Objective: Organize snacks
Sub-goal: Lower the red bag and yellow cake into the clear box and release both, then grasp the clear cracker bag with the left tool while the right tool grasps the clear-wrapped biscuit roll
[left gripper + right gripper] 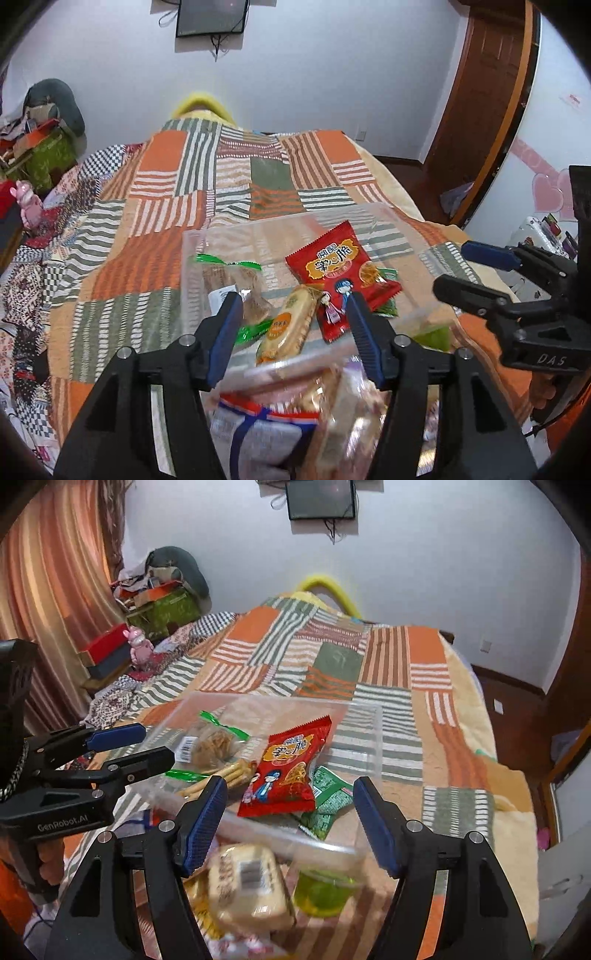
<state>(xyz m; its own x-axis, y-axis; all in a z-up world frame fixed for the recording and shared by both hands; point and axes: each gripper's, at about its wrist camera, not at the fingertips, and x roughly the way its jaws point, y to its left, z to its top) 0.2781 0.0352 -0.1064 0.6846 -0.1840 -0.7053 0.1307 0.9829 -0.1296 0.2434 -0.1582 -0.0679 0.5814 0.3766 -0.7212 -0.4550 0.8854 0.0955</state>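
A clear plastic bin [402, 221] [373, 734] sits on the patchwork bedspread. Inside lie a red snack bag [340, 266] [291, 760], a clear pack with green ends [236, 280] [214, 744], a biscuit pack [288, 325] [229, 771] and green packets [328, 797]. My left gripper [295, 317] is open and empty over the bin's near edge; it also shows in the right wrist view [144, 746]. My right gripper [290, 805] is open and empty above the bin's near rim; it also shows in the left wrist view [454, 266]. Loose snacks [280, 417] lie below the left gripper. A pale wrapped snack [251, 882] and a green jelly cup [321, 893] lie in front of the bin.
The bed [166, 206] fills the view, its right edge [513, 812] falling to a dark floor. Clutter and boxes [155, 602] stand at the far left by a curtain [48, 602]. A pink toy [138, 646] sits at the bed's left edge. A door [484, 81] is at right.
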